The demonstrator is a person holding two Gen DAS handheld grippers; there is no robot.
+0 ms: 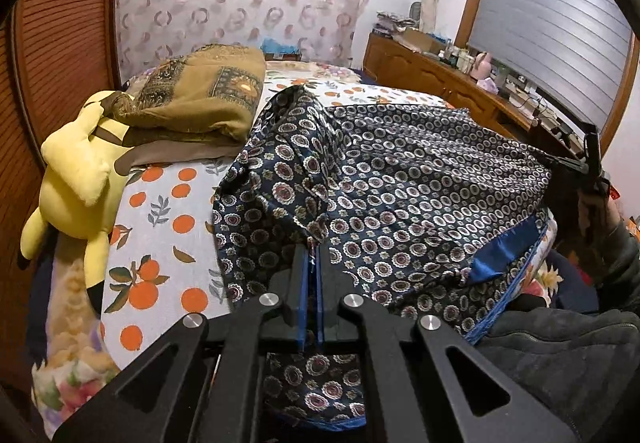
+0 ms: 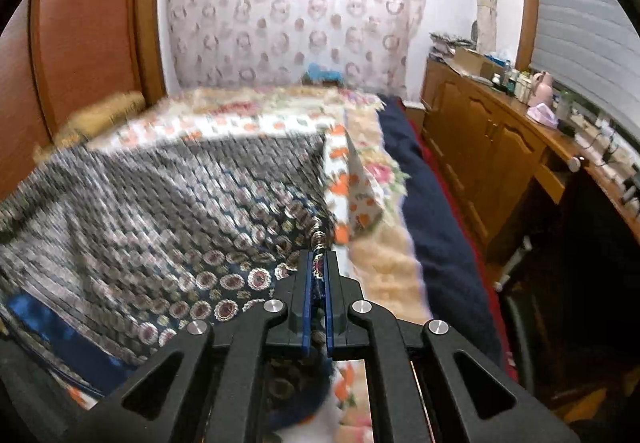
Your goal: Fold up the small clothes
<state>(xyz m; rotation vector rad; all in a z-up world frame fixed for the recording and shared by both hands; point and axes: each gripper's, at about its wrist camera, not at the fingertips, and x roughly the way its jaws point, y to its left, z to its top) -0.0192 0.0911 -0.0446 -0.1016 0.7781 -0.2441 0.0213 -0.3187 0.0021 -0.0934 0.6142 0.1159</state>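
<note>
We see a wide bed covered by a white sheet printed with oranges and green leaves point(image 1: 168, 243), which fills the middle of both views. On it lies the dark navy garment of thin shiny cloth with small white ring patterns and a bright blue edge point(image 1: 420, 195); it spreads from the centre toward 3 o'clock in the left wrist view, and from the centre toward 9 o'clock in the right wrist view, where it is blurred. At 10 o'clock in the left view there is a folded olive-brown blanket with patterned squares point(image 1: 200, 103), and beside it, at 9 o'clock, a yellow plush toy point(image 1: 80, 179) at the bed's side. A brown wooden cabinet point(image 2: 480, 147) stands at 3 o'clock in the right view. Our left gripper point(image 1: 313, 243) is closed and pinches a fold of the garment between its blue pads. Our right gripper point(image 2: 319, 255) is closed as well, clamping another edge of the same garment, which is raised a little there.
</note>
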